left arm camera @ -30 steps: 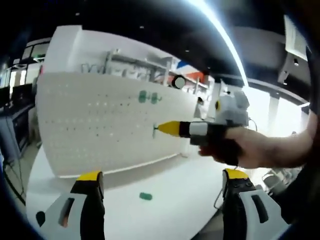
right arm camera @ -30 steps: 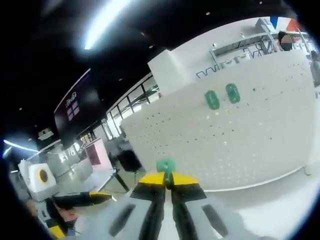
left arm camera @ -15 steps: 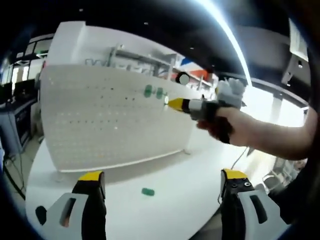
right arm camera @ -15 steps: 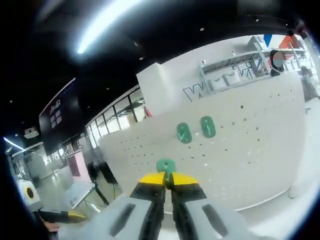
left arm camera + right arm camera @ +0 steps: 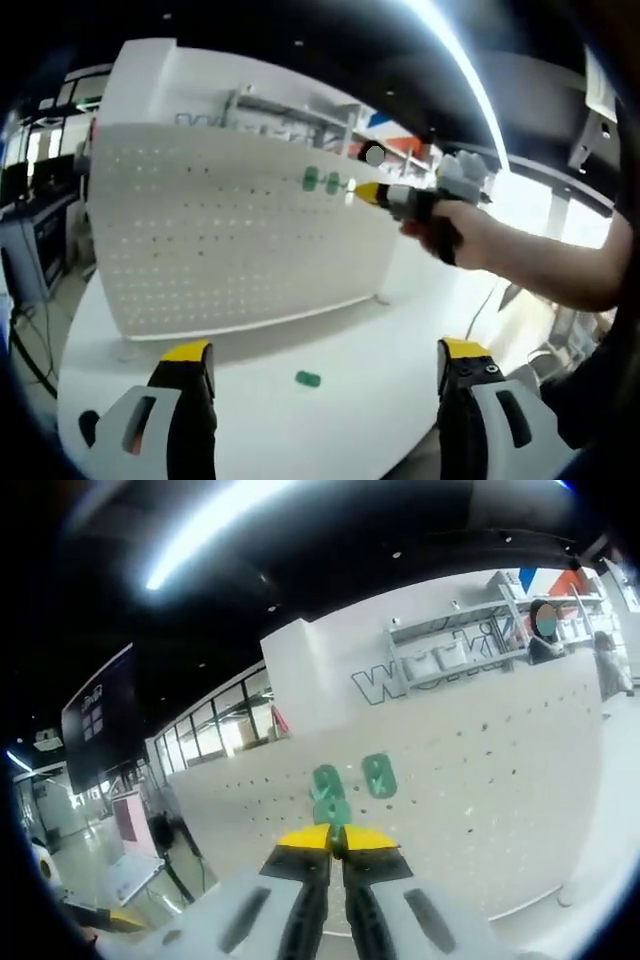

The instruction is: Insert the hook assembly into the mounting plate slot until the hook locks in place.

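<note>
Right gripper raised closer to pegboard | clamps green hook | left gripper wide

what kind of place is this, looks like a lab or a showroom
Probably an open demo or workshop hall rather than a home. A white pegboard stands upright on a white table, wall shelves sit above large lettering, and long ceiling strip lights and glass partitions run behind.
</note>
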